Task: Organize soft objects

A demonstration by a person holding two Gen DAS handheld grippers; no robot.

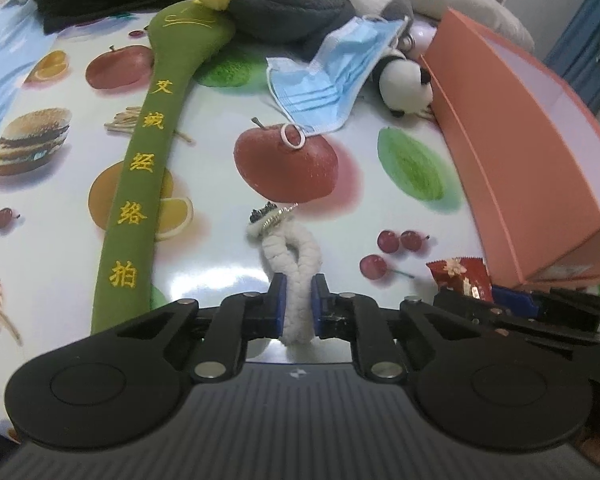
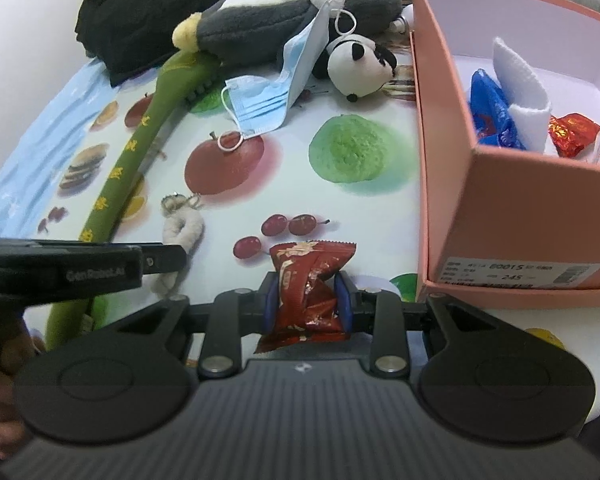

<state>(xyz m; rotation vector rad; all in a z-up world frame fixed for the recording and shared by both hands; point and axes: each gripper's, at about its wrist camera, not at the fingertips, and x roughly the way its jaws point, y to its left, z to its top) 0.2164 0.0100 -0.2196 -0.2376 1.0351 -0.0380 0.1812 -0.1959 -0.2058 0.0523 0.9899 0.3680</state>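
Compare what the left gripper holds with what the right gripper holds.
The left gripper pinches a white braided rope keychain, matte and soft; the right gripper clamps a red snack packet, glossy and crinkled. The keychain is narrow with a metal charm at its far end; the packet is wider and flat. Both lie low over the fruit-print tablecloth, pressed between blue pads.

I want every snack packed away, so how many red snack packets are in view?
2. One red packet is clamped in the right gripper jaws over the table; another lies inside the pink box. More may be hidden there.

Fruit-print tablecloth (image 1: 228,264), green padded stick (image 1: 140,168), pale blue mask (image 1: 332,80), salmon-pink box (image 2: 532,208)
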